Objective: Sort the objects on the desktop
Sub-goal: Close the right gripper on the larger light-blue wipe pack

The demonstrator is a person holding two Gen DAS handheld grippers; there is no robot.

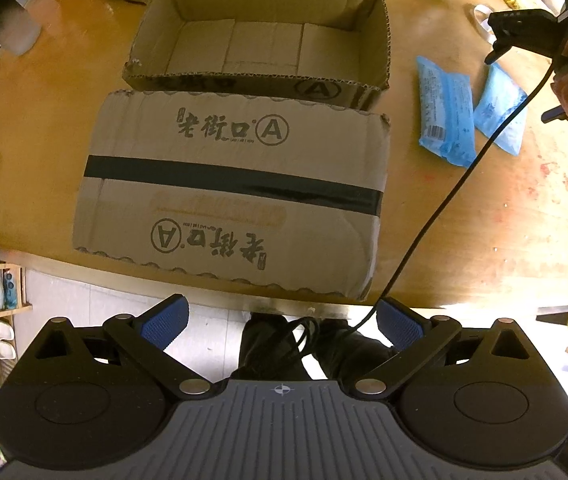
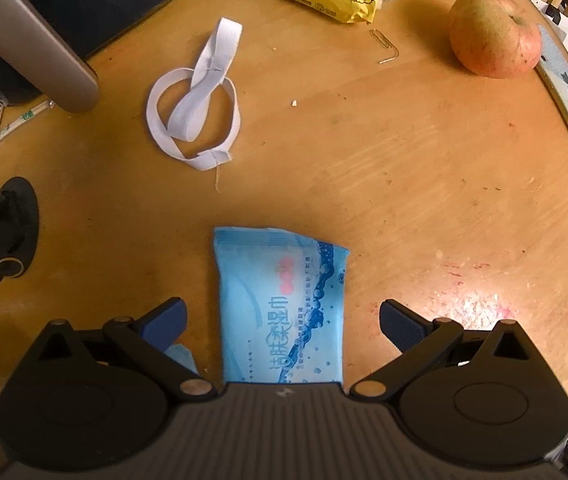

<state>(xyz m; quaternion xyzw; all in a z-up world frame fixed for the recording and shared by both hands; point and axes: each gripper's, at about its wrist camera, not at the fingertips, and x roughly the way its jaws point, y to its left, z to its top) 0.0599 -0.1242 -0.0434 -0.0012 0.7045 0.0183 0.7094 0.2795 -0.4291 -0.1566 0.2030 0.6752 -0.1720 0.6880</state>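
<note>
A flat light-blue plastic wet-wipe packet (image 2: 282, 312) is seen lying on the wooden tabletop (image 2: 404, 160) at the lower centre of the right wrist view, framed between the widely spread fingers of the right gripper (image 2: 282, 320), which are not closed on it. A second blue packet (image 1: 446, 110) is seen just beside it in the right of the left wrist view. The open brown cardboard box (image 1: 260, 36), placed at upper centre there, is shown with nothing inside, and an overturned taped cardboard box (image 1: 232, 196) is set in front of it. The left gripper (image 1: 282, 326) is held wide and unloaded beyond the table's near edge. Sorting is judged barely begun: both packets remain to be boxed. A white elastic band (image 2: 196, 96), a bent paperclip (image 2: 384, 46) and a reddish apple (image 2: 494, 34) are scattered across the upper frame.
</note>
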